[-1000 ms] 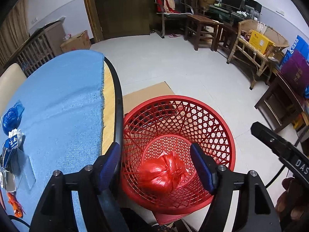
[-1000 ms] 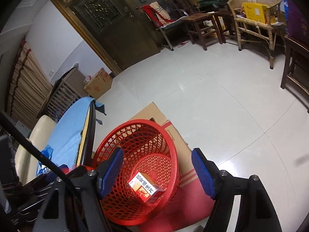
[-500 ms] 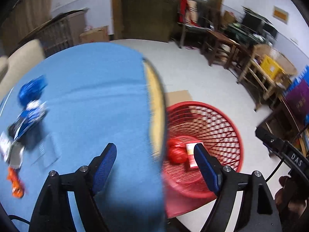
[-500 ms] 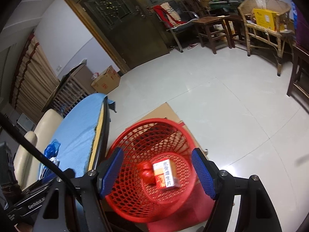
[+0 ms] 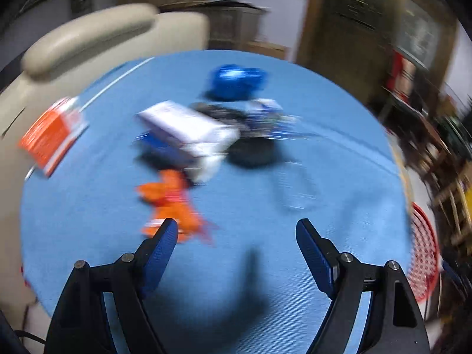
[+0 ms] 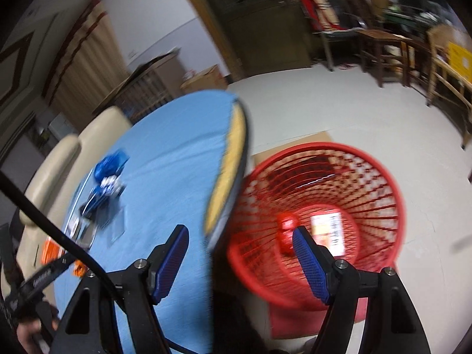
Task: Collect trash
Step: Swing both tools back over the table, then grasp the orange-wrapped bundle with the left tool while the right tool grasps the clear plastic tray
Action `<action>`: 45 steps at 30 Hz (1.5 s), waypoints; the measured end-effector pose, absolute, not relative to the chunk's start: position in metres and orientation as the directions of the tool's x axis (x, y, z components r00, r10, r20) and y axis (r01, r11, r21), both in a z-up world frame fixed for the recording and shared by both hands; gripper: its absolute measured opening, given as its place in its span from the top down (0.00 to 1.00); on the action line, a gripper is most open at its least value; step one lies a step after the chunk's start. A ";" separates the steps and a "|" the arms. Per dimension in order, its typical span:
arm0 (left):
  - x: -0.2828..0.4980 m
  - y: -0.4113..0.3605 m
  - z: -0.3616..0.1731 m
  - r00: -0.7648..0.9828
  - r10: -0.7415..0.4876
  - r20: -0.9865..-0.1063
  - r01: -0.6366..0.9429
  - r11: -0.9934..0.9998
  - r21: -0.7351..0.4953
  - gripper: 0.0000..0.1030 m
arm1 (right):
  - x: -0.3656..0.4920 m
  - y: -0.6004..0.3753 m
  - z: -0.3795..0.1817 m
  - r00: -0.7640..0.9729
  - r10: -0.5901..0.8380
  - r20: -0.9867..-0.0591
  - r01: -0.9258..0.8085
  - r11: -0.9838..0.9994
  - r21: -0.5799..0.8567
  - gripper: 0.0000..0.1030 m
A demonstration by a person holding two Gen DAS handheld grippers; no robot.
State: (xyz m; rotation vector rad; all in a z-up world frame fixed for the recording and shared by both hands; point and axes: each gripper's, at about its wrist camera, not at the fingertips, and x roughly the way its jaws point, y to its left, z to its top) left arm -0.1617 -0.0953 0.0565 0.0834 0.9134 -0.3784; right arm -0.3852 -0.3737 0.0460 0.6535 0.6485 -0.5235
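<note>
Left tool (image 5: 237,233): jaws spread wide, nothing between them, over the near part of the blue tabletop (image 5: 339,135). They've just been opening further, still nothing in the gap. Frame is heavily motion-blurred.

Trash on the tabletop, left wrist view:
- orange wrapper (image 5: 174,206) just ahead of the left finger (image 5: 160,246), touching or overlapping it in the picture; real contact can't be told.
- white-and-blue box (image 5: 188,132) mid-tabletop, tilted, just beyond the orange wrapper.
- blue crumpled bag (image 5: 236,81) toward the far edge.
- dark/blue-white packet clutter (image 5: 259,121) right beside the box, below the blue bag.
- orange-and-white carton (image 5: 53,135) at the left edge, overhanging toward the beige sofa (image 5: 97,41).
- clear flat piece (image 5: 295,188) right of centre, outline only, too blurred to identify.

Right tool (image 6: 239,250): released, jaws apart, empty. It straddles the tabletop's right edge: left finger over the blue cloth, right finger over the red basket (image 6: 380,177).

The basket stands on the floor (image 6: 354,112) against the tabletop's right edge, on a sheet of cardboard (image 6: 295,141). Inside at the bottom: red knotted bag (image 6: 286,228) and printed box (image 6: 330,231), side by side.

Also in the right wrist view: black cable (image 6: 44,215) crossing the lower left, and the other tool's body with part of a hand (image 6: 28,333) at the bottom-left corner.
</note>
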 end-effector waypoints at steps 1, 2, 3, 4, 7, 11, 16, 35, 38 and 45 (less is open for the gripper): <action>-0.158 -0.089 0.052 0.555 -0.265 -0.789 0.332 0.940 -0.082 0.20 | -0.378 -0.364 0.047 0.686 -0.226 -0.692 0.608 0.700 0.374 0.26; -0.149 -0.081 0.047 0.558 -0.239 -0.795 0.300 0.951 -0.074 0.20 | -0.371 -0.355 0.048 0.687 -0.215 -0.695 0.592 0.719 0.363 0.26; -0.143 -0.077 0.043 0.557 -0.234 -0.797 0.289 0.954 -0.078 0.20 | -0.364 -0.347 0.048 0.687 -0.204 -0.698 0.576 0.739 0.350 0.26; -0.140 -0.077 0.041 0.554 -0.233 -0.799 0.286 0.955 -0.081 0.20 | -0.358 -0.339 0.049 0.687 -0.196 -0.700 0.562 0.754 0.340 0.26; -0.126 -0.080 0.030 0.541 -0.238 -0.807 0.294 0.952 -0.084 0.20 | -0.342 -0.318 0.054 0.687 -0.176 -0.705 0.521 0.796 0.309 0.26; -0.109 -0.087 0.017 0.527 -0.201 -0.825 0.294 0.955 -0.045 0.20 | -0.326 -0.302 0.061 0.681 -0.171 -0.712 0.490 0.829 0.270 0.26; -0.107 -0.079 0.016 0.544 -0.221 -0.810 0.318 0.947 -0.045 0.63 | -0.304 -0.289 0.069 0.673 -0.158 -0.723 0.460 0.854 0.242 0.26; -0.116 -0.024 0.023 0.538 -0.260 -0.802 0.275 0.953 -0.124 0.66 | -0.154 -0.242 0.037 0.642 -0.079 -0.763 0.283 0.949 0.139 0.26; -0.121 -0.025 0.025 0.535 -0.256 -0.805 0.278 0.953 -0.119 0.66 | -0.149 -0.243 0.026 0.624 -0.057 -0.779 0.277 0.949 0.152 0.47; -0.135 -0.032 0.039 0.555 -0.267 -0.788 0.300 0.948 -0.110 0.66 | -0.172 -0.249 0.039 0.651 -0.032 -0.758 0.279 0.939 0.200 0.47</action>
